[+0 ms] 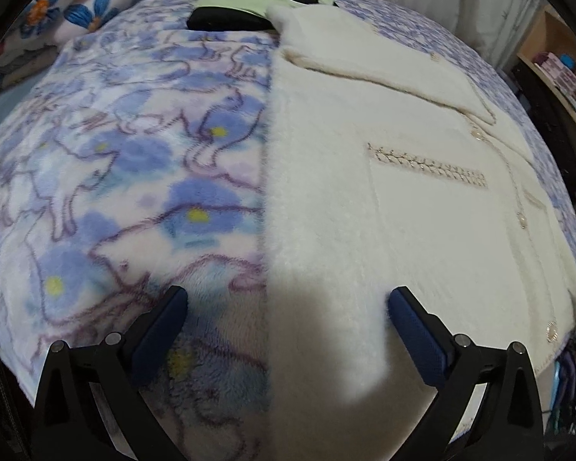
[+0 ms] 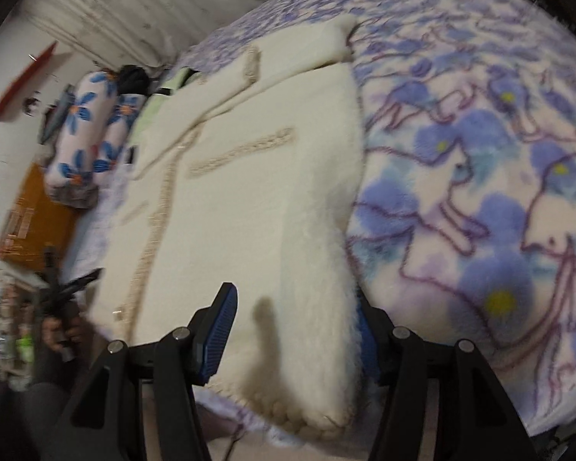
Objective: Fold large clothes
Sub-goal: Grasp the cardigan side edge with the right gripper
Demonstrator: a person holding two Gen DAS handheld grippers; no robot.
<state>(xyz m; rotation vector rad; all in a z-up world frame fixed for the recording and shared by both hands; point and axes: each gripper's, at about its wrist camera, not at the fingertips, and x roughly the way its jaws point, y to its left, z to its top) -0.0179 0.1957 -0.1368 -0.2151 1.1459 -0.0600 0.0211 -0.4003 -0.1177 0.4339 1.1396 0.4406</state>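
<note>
Dim, soft indoor light with heavy fisheye bending in both views.

The white coat [image 1: 384, 199] is the brightest area, pale but without glare. A grey shadow falls on its lower centre between the left gripper [image 1: 288, 319] fingers; another sits low in the right wrist view. That view is smeared by motion blur, worst at the left edge. Black vignette rings all corners.

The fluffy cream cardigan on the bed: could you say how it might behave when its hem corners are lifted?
The fluffy cream cardigan lies flat, following the blue floral fleece blanket, so it will likely sag limply. Its thick pile suggests some bulk and decent grip. Both open tongs, left and right, straddle its edges.
</note>
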